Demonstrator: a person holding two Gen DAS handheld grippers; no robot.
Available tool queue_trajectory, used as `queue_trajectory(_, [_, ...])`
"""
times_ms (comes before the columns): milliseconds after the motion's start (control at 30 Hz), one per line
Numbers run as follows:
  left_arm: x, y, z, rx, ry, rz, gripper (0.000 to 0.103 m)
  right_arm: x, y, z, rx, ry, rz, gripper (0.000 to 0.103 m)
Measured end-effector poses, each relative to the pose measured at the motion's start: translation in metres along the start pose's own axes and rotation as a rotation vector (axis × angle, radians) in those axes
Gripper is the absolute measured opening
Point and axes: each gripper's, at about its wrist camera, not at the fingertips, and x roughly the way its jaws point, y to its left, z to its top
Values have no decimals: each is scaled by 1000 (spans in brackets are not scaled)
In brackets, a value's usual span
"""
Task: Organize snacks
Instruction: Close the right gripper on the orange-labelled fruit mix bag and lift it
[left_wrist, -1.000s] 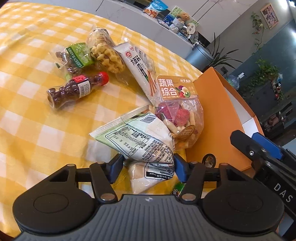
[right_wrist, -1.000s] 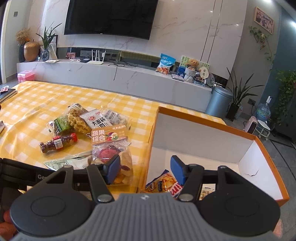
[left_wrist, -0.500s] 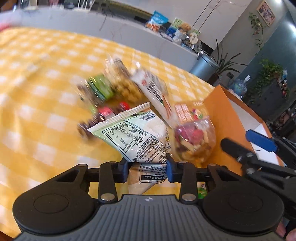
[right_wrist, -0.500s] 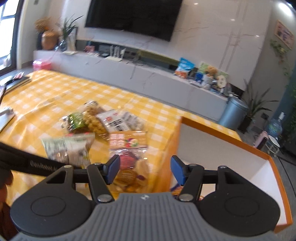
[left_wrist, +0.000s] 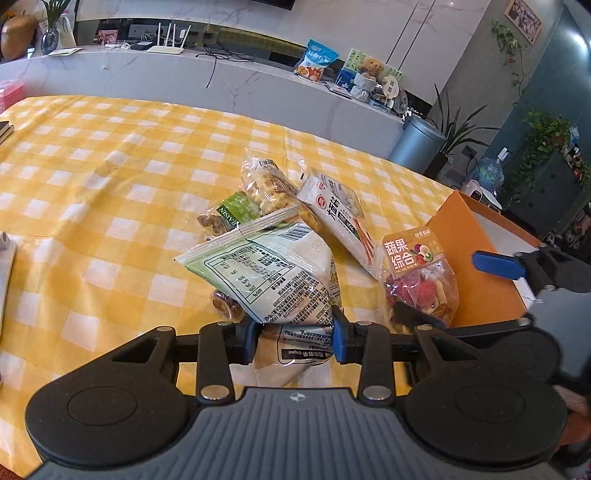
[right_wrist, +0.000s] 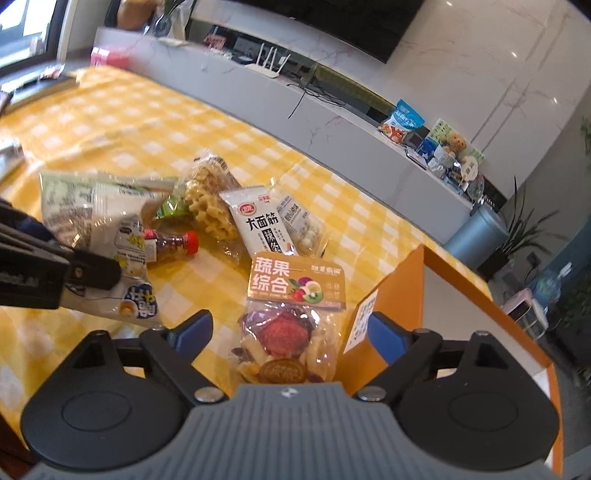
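Observation:
My left gripper (left_wrist: 295, 338) is shut on a white-and-green snack bag (left_wrist: 273, 273) and holds it above the yellow checked tablecloth (left_wrist: 110, 177); the bag also shows in the right wrist view (right_wrist: 99, 221). My right gripper (right_wrist: 290, 330) is open, its fingers either side of a clear fruit-and-vegetable crisp bag (right_wrist: 291, 317) with an orange label, lying next to the orange box (right_wrist: 421, 280). That bag also shows in the left wrist view (left_wrist: 417, 273). Behind lie a white strip-snack packet (right_wrist: 258, 225), a waffle-snack bag (right_wrist: 210, 206), a green raisin pack (left_wrist: 232, 214) and a red-capped bottle (right_wrist: 173, 242).
The orange box (left_wrist: 469, 251) stands at the table's right edge, white inside. A small pack of white balls (right_wrist: 301, 225) lies beside the strip-snack packet. A grey counter (left_wrist: 221, 85) with packets and a teddy runs behind the table. A white object (left_wrist: 5, 273) sits at the left edge.
My left gripper has shut on the white-and-green bag and lifted it off the table. My right gripper has swung left from over the box to the fruit crisp bag.

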Motion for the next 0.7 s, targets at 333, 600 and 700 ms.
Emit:
queue_trajectory(333, [7, 2, 0, 50, 7, 11, 43, 33, 19, 1, -82, 116, -72, 89])
queue_trajectory(600, [7, 3, -2, 47, 19, 4, 43, 44, 17, -5, -62, 149, -81, 73])
queue_trajectory(700, [3, 2, -3, 49, 25, 16, 43, 38, 14, -7, -45, 133, -74, 64])
